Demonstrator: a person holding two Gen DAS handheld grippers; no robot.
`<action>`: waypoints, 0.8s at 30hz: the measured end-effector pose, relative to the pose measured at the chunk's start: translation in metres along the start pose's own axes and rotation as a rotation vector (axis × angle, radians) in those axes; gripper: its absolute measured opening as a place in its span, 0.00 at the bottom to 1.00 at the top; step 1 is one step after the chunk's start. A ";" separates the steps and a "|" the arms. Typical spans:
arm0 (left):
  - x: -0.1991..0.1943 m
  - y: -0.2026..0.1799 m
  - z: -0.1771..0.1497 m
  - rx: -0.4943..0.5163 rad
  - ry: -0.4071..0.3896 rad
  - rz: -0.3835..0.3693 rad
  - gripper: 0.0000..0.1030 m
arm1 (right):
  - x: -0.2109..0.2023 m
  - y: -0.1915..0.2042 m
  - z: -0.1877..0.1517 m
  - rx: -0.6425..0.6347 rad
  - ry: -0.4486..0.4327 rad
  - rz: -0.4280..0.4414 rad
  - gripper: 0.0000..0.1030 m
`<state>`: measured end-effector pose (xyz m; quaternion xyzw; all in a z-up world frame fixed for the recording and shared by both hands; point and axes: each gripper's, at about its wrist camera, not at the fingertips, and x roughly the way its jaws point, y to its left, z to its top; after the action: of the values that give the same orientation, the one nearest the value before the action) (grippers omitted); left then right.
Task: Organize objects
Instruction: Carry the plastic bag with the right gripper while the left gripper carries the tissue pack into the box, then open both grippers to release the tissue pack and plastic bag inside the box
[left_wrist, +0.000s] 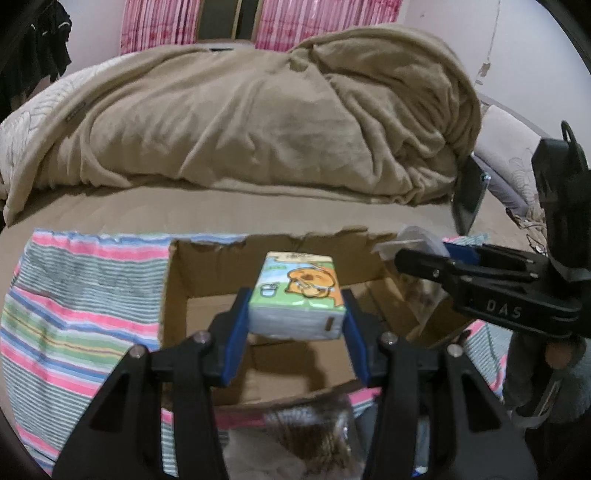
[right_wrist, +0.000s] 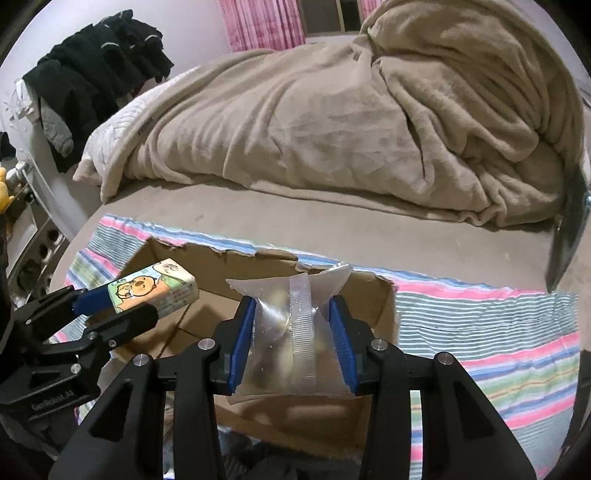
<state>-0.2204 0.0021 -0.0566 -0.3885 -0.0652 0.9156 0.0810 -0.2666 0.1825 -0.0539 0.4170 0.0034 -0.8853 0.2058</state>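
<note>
My left gripper (left_wrist: 295, 317) is shut on a tissue pack (left_wrist: 297, 295) with an orange cartoon animal, held above the open cardboard box (left_wrist: 207, 266). The pack also shows in the right wrist view (right_wrist: 155, 288), at the left over the box (right_wrist: 221, 266). My right gripper (right_wrist: 291, 332) is shut on a clear plastic bag (right_wrist: 295, 328) with a white seal strip, held above the same box. In the left wrist view the right gripper (left_wrist: 417, 254) reaches in from the right with the bag (left_wrist: 413, 236) over the box's right wall.
The box sits on a striped cloth (left_wrist: 74, 314) on a bed. A heaped tan blanket (left_wrist: 258, 118) lies behind it. Dark clothes (right_wrist: 96, 74) hang at the far left. A crinkled packet (left_wrist: 314, 432) lies in front of the box.
</note>
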 end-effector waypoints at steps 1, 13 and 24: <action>0.003 0.001 -0.001 -0.007 0.008 0.000 0.48 | 0.002 0.000 -0.001 0.004 0.002 0.000 0.43; -0.031 0.003 0.000 -0.030 -0.024 0.032 0.70 | -0.026 0.003 -0.009 0.022 -0.031 -0.001 0.60; -0.104 0.015 -0.024 -0.046 -0.075 0.052 0.73 | -0.074 0.031 -0.032 -0.016 -0.041 0.005 0.60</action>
<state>-0.1328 -0.0319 -0.0029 -0.3573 -0.0793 0.9295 0.0458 -0.1901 0.1863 -0.0149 0.3973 0.0053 -0.8931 0.2112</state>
